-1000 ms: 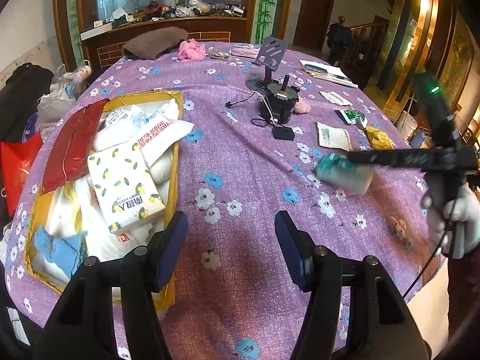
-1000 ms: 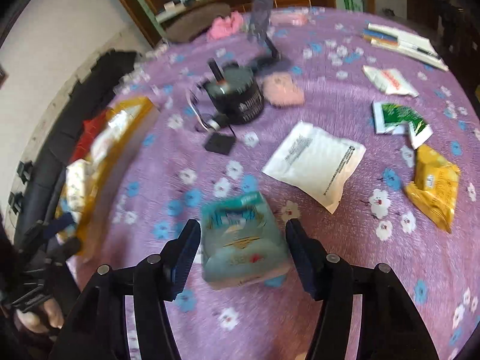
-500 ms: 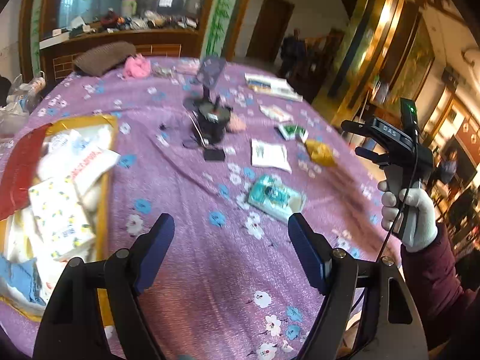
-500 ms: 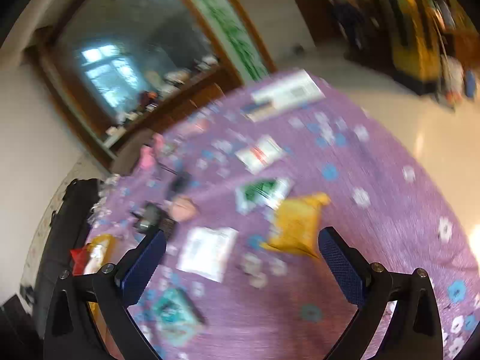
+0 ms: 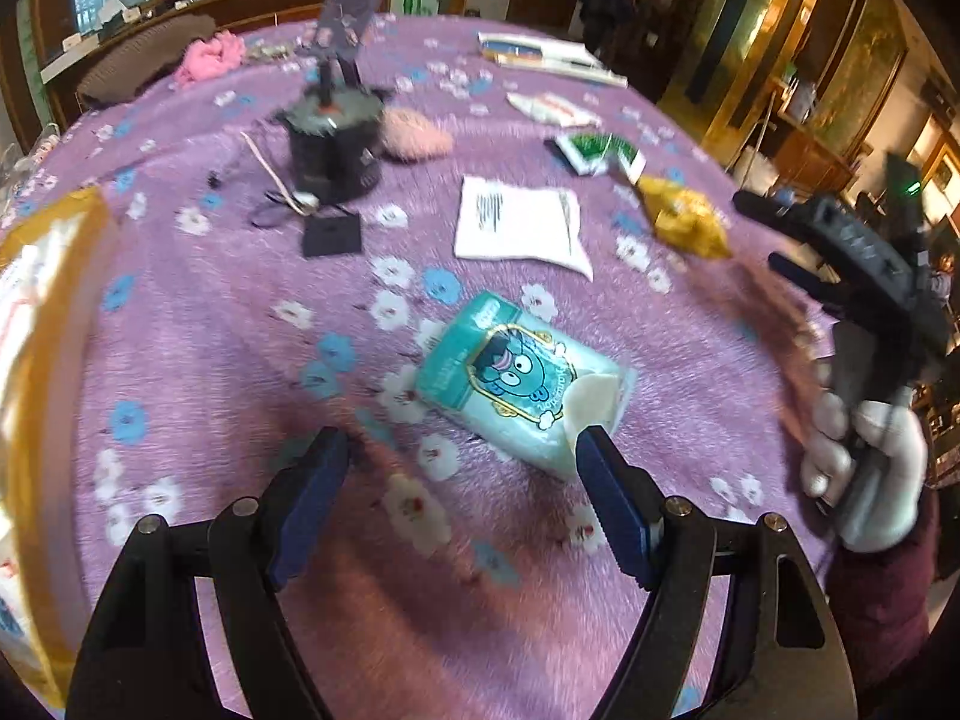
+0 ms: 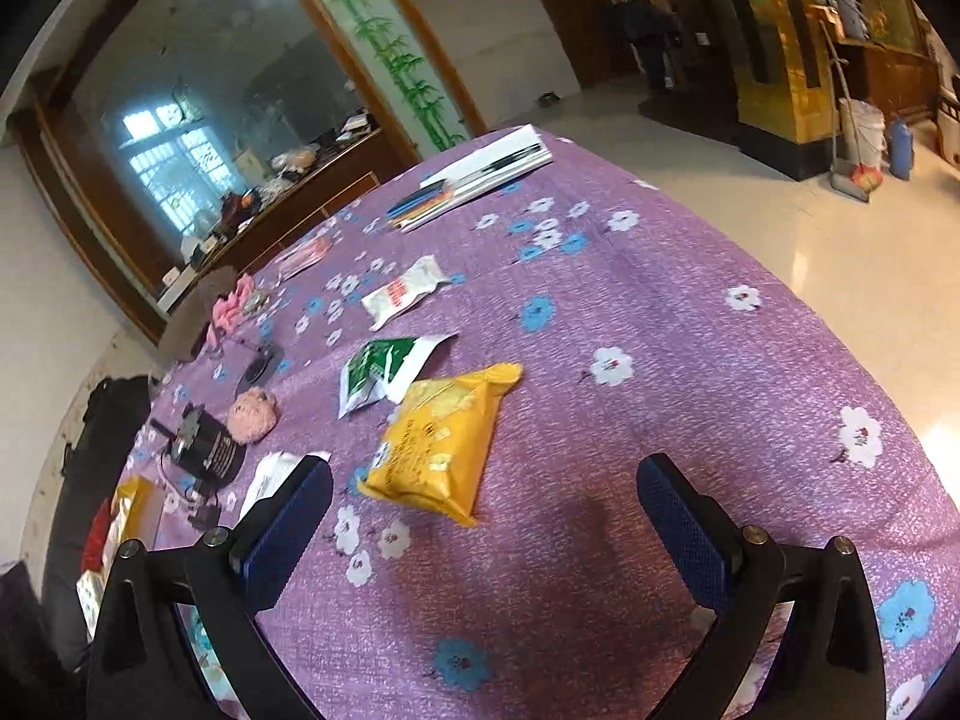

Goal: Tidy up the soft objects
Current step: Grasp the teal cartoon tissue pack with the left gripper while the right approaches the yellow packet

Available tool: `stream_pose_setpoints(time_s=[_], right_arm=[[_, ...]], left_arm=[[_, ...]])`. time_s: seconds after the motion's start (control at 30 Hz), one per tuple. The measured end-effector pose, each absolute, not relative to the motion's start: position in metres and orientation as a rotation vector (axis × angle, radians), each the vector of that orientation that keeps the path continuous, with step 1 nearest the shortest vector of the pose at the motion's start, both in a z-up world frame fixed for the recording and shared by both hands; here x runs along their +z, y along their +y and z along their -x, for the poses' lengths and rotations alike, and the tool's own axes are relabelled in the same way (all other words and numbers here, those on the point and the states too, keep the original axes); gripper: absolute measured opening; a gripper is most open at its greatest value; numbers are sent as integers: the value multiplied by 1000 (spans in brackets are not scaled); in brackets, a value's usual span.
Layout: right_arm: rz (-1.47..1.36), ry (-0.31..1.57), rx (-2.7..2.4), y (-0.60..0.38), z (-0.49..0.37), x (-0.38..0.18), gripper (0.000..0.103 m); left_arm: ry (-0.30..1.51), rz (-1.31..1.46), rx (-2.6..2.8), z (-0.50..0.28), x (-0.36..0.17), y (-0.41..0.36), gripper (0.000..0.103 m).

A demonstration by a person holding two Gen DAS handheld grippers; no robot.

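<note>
two grippers are seen empty. left gripper (image 5: 459,483), jaws just widened, is poised over the teal soft tissue pack (image 5: 523,381) on the purple floral tablecloth (image 5: 240,324); right gripper (image 6: 485,516), jaws just spread fully, faces the yellow plastic pouch (image 6: 441,441). next judged: descent, then closure.

Home dining/living rm: round counter (image 6: 690,312) w/ purple floral cloth, wood sideboard (image 6: 282,210), bamboo-painted panel (image 6: 384,42), tiled floor (image 6: 840,228), broom (image 6: 852,174).

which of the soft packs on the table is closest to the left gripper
The teal tissue pack, lying just ahead of the left gripper; the yellow and white packs lie farther.
</note>
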State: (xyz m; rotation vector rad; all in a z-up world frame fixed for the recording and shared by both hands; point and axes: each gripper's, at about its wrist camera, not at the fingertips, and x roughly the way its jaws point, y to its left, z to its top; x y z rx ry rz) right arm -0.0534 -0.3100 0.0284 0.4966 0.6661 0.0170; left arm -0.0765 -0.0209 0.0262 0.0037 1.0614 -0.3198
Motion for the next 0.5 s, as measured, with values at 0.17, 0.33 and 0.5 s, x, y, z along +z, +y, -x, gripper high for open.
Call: stream_pose_setpoints(time_s=[0.17, 0.33, 0.5], right_arm=[[-503, 669, 33, -309, 50, 22, 102], [-532, 684, 36, -312, 48, 20, 102], [-535, 699, 30, -311, 47, 18, 102]], left_arm=[[1060, -14, -296, 75, 19, -25, 82], [1070, -32, -322, 73, 16, -29, 99], [1076, -76, -320, 75, 13, -38, 103]])
